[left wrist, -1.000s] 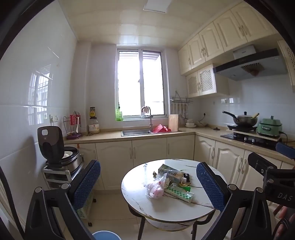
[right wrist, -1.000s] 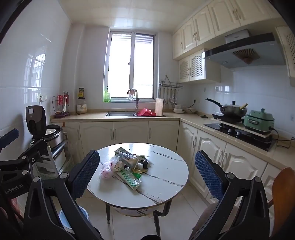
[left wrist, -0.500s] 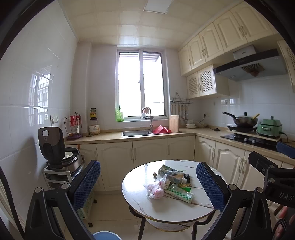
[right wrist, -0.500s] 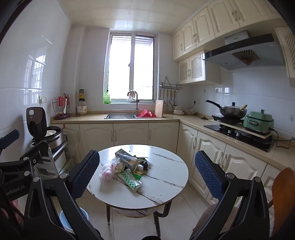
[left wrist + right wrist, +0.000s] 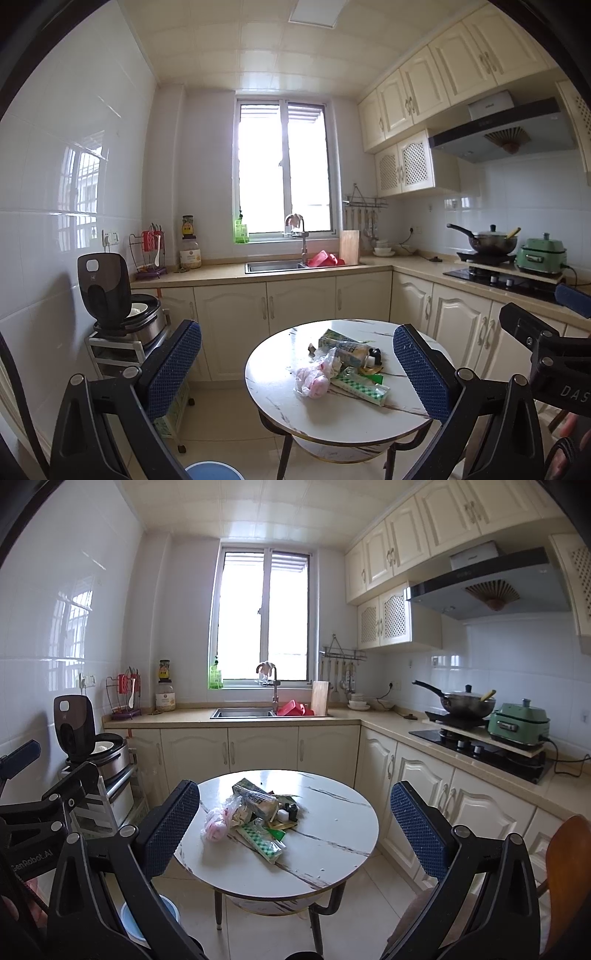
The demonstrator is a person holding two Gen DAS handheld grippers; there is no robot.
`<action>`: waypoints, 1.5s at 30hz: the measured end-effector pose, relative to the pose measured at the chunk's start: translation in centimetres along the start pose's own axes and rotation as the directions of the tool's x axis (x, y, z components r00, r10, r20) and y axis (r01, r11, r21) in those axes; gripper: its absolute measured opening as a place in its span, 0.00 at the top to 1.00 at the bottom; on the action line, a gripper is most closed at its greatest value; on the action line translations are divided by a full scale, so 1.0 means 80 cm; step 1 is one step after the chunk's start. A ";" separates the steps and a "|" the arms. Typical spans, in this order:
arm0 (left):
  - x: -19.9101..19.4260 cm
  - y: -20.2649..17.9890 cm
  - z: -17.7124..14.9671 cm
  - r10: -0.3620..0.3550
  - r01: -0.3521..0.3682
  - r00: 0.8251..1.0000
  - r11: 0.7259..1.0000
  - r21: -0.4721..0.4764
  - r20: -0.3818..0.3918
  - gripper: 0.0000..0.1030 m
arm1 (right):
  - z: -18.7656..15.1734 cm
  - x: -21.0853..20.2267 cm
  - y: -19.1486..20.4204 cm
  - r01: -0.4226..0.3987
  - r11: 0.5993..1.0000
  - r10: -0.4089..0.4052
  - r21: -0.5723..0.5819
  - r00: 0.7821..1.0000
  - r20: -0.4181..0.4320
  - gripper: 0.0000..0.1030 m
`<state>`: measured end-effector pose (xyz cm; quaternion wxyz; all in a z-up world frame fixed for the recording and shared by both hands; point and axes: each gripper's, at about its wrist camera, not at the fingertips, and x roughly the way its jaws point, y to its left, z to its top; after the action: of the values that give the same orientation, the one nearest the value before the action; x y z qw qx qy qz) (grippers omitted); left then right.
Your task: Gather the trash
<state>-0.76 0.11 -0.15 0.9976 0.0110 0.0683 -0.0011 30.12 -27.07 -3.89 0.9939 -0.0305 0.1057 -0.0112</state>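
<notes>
I am approaching the trash pile (image 5: pixel 255 818) at the tabletop (image 5: pixel 332 834) centre. Both the left gripper (image 5: pixel 297 363) and right gripper (image 5: pixel 295 821) are hanging spread wide, empty. Next I am lowering one onto the pink bag (image 5: pixel 216 825).

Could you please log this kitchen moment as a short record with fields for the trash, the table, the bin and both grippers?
trash: pile near the middle of the table, including a clear bag with pink contents, a carton and a green checked packet
table: round white marble-look table
bin: blue bin on the floor, left of the table
left gripper: open, holding nothing, short of the table
right gripper: open, holding nothing, short of the table
</notes>
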 end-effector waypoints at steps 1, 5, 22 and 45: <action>0.000 0.000 0.000 0.001 -0.001 1.000 1.000 0.000 0.001 0.01 | 0.000 0.000 0.000 0.000 1.000 0.000 0.000 1.000 0.000 0.00; -0.001 0.000 0.002 0.001 -0.001 1.000 1.000 0.001 -0.001 0.01 | -0.001 0.000 0.000 0.000 1.000 0.000 0.000 1.000 0.001 0.00; -0.003 0.001 0.001 0.003 -0.003 1.000 1.000 0.000 0.000 0.01 | -0.003 0.003 0.002 0.000 1.000 0.000 0.004 1.000 0.003 0.00; 0.020 -0.007 -0.002 -0.003 0.003 1.000 1.000 0.011 -0.006 0.01 | -0.008 0.016 -0.008 0.014 1.000 -0.014 0.009 1.000 0.013 0.00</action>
<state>0.84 -0.43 -0.50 0.9973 0.0162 0.0712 -0.0030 31.23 -27.82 -4.78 0.9946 -0.0268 0.0988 -0.0186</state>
